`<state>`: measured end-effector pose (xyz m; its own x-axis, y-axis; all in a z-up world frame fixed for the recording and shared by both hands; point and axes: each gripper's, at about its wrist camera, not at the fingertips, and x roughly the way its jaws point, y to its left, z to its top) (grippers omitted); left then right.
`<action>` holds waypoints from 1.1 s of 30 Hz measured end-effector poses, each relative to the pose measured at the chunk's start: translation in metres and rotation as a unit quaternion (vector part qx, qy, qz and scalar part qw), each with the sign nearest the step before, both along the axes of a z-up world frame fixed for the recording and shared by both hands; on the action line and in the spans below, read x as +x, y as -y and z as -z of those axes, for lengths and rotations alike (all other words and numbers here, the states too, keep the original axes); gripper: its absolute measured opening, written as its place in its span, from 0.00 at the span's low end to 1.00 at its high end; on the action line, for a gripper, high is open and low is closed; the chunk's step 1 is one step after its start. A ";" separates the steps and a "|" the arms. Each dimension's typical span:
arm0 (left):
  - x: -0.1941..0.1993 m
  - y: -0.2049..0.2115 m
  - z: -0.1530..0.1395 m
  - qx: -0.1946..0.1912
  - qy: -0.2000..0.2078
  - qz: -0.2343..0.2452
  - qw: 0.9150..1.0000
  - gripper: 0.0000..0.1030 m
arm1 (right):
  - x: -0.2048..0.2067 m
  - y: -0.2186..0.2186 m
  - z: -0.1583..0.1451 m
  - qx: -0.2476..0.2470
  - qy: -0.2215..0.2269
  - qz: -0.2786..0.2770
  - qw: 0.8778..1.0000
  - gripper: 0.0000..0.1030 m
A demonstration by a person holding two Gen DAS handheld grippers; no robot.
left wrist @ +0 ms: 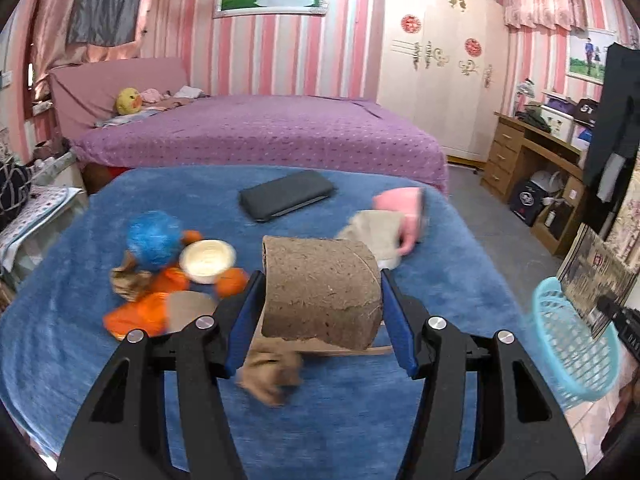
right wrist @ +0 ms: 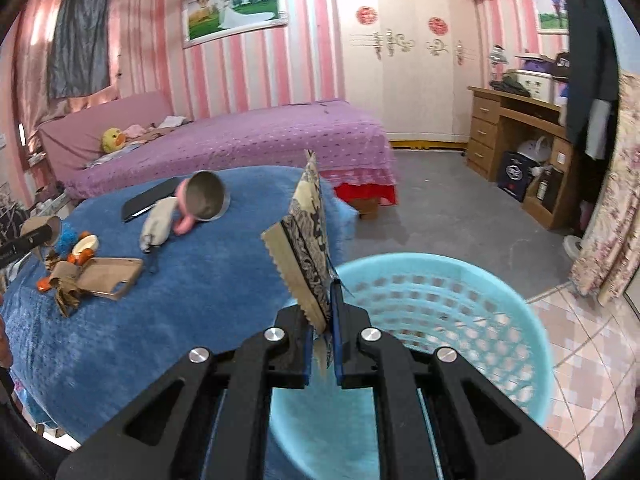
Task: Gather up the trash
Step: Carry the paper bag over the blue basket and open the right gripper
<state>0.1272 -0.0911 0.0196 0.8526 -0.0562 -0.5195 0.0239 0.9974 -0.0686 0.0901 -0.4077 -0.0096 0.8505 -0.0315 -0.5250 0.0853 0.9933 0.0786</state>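
Observation:
My left gripper [left wrist: 320,284] is shut on a brown cardboard tube [left wrist: 320,288] and holds it above the blue-covered table [left wrist: 440,280]. My right gripper [right wrist: 326,304] is shut on a patterned snack wrapper [right wrist: 308,240], which stands upright above the near rim of the light blue basket [right wrist: 440,300]. The basket also shows at the right in the left wrist view [left wrist: 572,344]. A crumpled brown paper [left wrist: 272,372] lies under the left gripper. Orange peels [left wrist: 152,304] and a blue ball [left wrist: 154,240] lie at the left.
On the table are a white bowl [left wrist: 206,260], a black phone [left wrist: 286,196], a pink mug [right wrist: 200,200] on its side, a beige cloth [right wrist: 156,224] and a brown phone case [right wrist: 108,278]. A purple bed [right wrist: 240,140] stands behind, a wooden desk [right wrist: 516,120] at the right.

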 end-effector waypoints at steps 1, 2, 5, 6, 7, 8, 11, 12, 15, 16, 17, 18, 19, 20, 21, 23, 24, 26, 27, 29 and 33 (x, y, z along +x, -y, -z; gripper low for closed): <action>0.000 0.013 0.000 0.002 0.002 0.006 1.000 0.54 | -0.003 0.008 0.001 -0.001 -0.002 0.007 1.000 0.08; 0.000 0.026 0.000 0.003 0.003 0.015 1.000 0.54 | -0.007 0.019 0.004 -0.002 -0.006 0.016 1.000 0.08; 0.000 0.063 0.002 0.005 0.003 0.045 0.999 0.54 | -0.012 0.042 0.010 -0.005 -0.020 0.035 0.999 0.08; -0.001 0.073 0.003 0.007 0.004 0.053 0.999 0.54 | -0.014 0.054 0.014 -0.006 -0.028 0.047 0.999 0.08; -0.001 0.091 0.006 0.010 0.004 0.068 0.998 0.54 | -0.016 0.062 0.017 -0.006 -0.033 0.053 0.998 0.08; -0.003 0.102 0.008 0.010 0.003 0.076 0.997 0.54 | -0.018 0.071 0.021 -0.004 -0.039 0.062 0.997 0.08; -0.002 0.141 0.015 0.004 -0.004 0.111 0.994 0.54 | -0.022 0.092 0.028 -0.009 -0.050 0.082 0.995 0.08; -0.003 0.158 0.019 0.000 -0.008 0.127 0.992 0.54 | -0.024 0.095 0.029 -0.010 -0.051 0.085 0.995 0.08; -0.006 0.192 0.025 -0.005 -0.011 0.157 0.987 0.54 | -0.027 0.105 0.030 -0.003 -0.049 0.094 0.994 0.08; -0.007 0.205 0.028 -0.004 -0.011 0.168 0.986 0.54 | -0.027 0.106 0.029 -0.002 -0.049 0.096 0.994 0.08; -0.007 0.216 0.031 -0.003 -0.011 0.177 0.984 0.54 | -0.028 0.108 0.029 -0.002 -0.048 0.098 0.994 0.08; -0.007 0.225 0.033 -0.004 -0.013 0.185 0.983 0.54 | -0.030 0.107 0.031 -0.001 -0.047 0.100 0.994 0.08; -0.006 0.237 0.036 -0.006 -0.018 0.194 0.981 0.54 | -0.030 0.110 0.032 0.001 -0.046 0.102 0.994 0.08; -0.004 0.241 0.038 -0.008 -0.022 0.200 0.980 0.54 | -0.031 0.112 0.032 0.005 -0.044 0.104 0.994 0.08; -0.003 0.246 0.040 -0.009 -0.025 0.204 0.979 0.54 | -0.031 0.115 0.033 0.006 -0.044 0.107 0.993 0.08; -0.001 0.258 0.041 -0.009 -0.030 0.215 0.976 0.55 | -0.031 0.119 0.034 0.010 -0.042 0.110 0.993 0.08; 0.003 0.263 0.041 -0.008 -0.031 0.220 0.975 0.56 | -0.031 0.120 0.034 0.012 -0.040 0.112 0.993 0.08; 0.006 0.272 0.041 -0.001 -0.034 0.230 0.973 0.60 | -0.031 0.121 0.034 0.016 -0.036 0.113 0.993 0.08; 0.007 0.274 0.041 0.002 -0.034 0.230 0.973 0.68 | -0.031 0.121 0.034 0.017 -0.034 0.113 0.993 0.08; 0.010 0.273 0.040 0.009 -0.025 0.218 0.975 0.80 | -0.029 0.118 0.034 0.018 -0.034 0.110 0.993 0.08; 0.017 0.256 0.040 0.010 -0.024 0.200 0.979 0.87 | -0.025 0.114 0.037 0.018 -0.037 0.100 0.994 0.08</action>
